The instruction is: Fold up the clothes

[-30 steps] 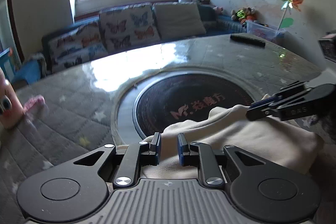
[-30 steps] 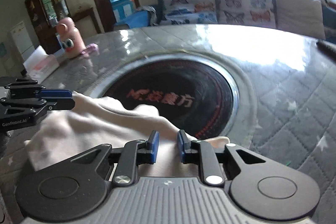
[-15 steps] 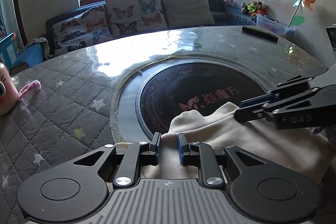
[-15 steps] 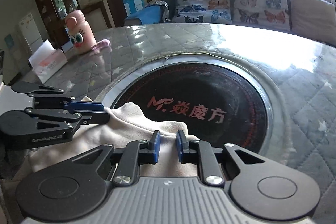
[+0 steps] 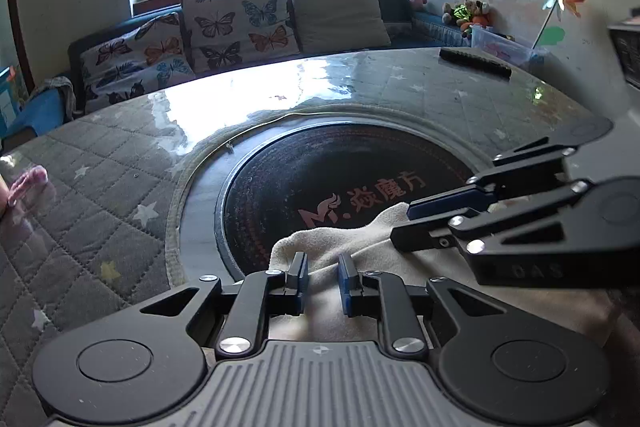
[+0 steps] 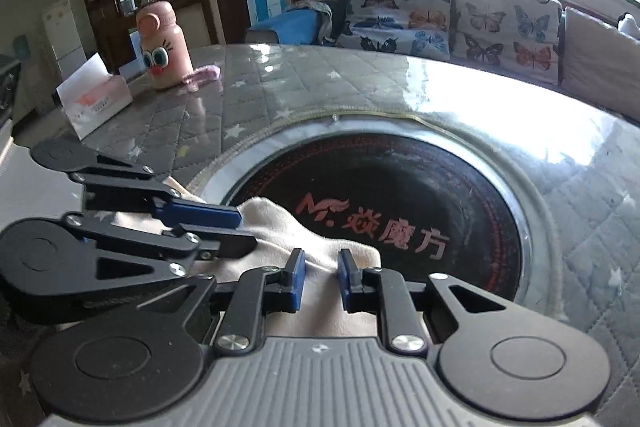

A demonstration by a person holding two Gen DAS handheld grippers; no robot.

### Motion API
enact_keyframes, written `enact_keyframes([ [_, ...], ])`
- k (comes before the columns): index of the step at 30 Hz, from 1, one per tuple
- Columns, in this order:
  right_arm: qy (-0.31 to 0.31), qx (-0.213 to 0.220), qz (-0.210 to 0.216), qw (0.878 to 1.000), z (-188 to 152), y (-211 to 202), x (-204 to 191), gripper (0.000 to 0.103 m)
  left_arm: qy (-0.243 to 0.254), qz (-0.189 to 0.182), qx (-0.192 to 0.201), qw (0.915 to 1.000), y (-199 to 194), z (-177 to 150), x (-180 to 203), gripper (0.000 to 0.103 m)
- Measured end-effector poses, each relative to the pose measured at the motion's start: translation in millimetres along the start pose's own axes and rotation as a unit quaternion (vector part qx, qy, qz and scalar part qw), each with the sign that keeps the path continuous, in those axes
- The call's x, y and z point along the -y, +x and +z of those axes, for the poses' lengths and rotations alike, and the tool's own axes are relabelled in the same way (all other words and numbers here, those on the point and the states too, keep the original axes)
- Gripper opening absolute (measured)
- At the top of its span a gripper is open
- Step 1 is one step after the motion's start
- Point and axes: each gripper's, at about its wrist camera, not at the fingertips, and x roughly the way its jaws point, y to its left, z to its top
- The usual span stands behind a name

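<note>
A cream garment (image 5: 376,251) lies bunched at the near edge of the round table, its front fold reaching onto the black hob (image 5: 320,179). My left gripper (image 5: 322,277) is shut on a ridge of this cloth. The right gripper (image 5: 404,223) comes in from the right, close by, clamped on the same fold. In the right wrist view the cream garment (image 6: 276,215) runs between the blue pads of my right gripper (image 6: 318,273), which is shut on it. There the left gripper (image 6: 244,231) enters from the left. The cloth's near part is hidden under both gripper bodies.
The table's quilted grey cover (image 6: 280,95) under glass surrounds the hob (image 6: 400,195). A pink bottle (image 6: 162,45) and a tissue box (image 6: 96,99) stand at the far left. A black remote (image 5: 476,63) lies at the far right edge. A sofa (image 5: 236,23) stands behind.
The two grippers have drawn closer together, each still shut on the cloth. The garment between them has bunched up into a narrower, higher fold at the hob's near edge.
</note>
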Motion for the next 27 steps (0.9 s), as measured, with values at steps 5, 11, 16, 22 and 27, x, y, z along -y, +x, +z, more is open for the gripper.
enact_keyframes([
  [5,-0.033,-0.004,0.009,0.999,-9,-7,-12,0.017,-0.001,0.0,0.001,1.0,0,0,0,0.019],
  [11,-0.067,0.001,0.012,0.998,-25,-28,-26,0.017,-0.003,0.003,0.003,1.0,-1,0,1,0.02],
  [16,-0.057,-0.002,0.026,0.998,-47,-58,-23,0.018,-0.007,0.007,0.007,0.9999,-3,-2,2,0.02],
  [22,-0.04,0.006,0.034,0.999,-74,-91,-17,0.02,-0.008,0.017,0.017,0.9997,-20,-9,2,0.02],
  [27,-0.021,-0.001,0.029,0.999,-94,-106,-6,0.02,0.002,0.015,0.034,0.9993,-50,-23,8,0.02],
])
